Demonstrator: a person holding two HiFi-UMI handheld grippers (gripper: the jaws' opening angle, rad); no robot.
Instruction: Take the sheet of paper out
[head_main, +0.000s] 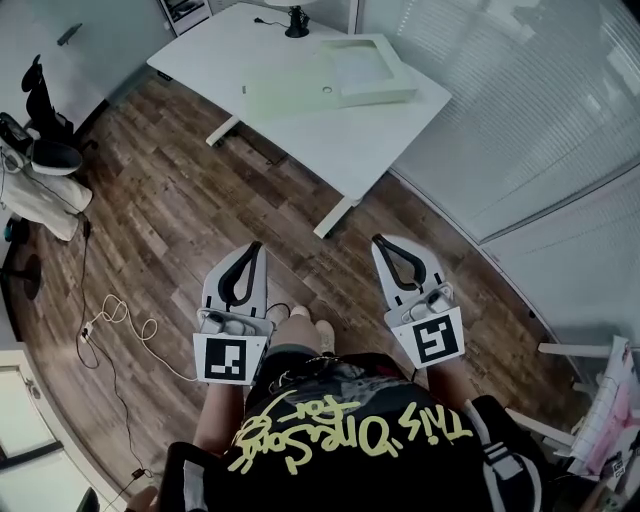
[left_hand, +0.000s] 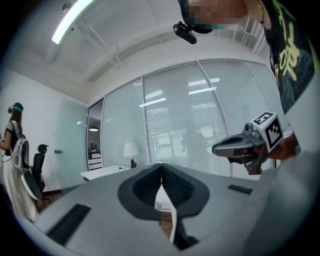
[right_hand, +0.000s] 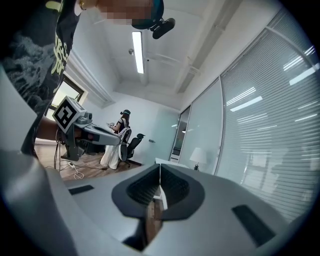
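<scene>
Grippers both held level in front of the person, side by side, well apart from the work area. Left gripper (head_main: 255, 247): jaws fully together, tips touching, nothing between them. Right gripper (head_main: 380, 240): same, jaws pressed together at the tips and empty. Both point toward a white table (head_main: 300, 135) across a stretch of wood floor (head_main: 180, 230).

On the table:
- Flat pale box (head_main: 385, 97) near the far right corner, lying open with its raised rim showing.
- Pale green flap (head_main: 285, 97) flat on the tabletop, touching the box's left side, with a small round hole near that join.
- Paper: not told apart at this range. The inside of the box shows one pale flat surface, and I cannot tell whether that is the paper or the box bottom.
- Lamp (head_main: 297, 20) at the table's far edge.

Surroundings: blinds (head_main: 520, 100) behind glass along the right. Light cable (head_main: 120, 318) looped on the floor to the left. Second person (right_hand: 120, 140) by a chair on the far left, well away from the table.
</scene>
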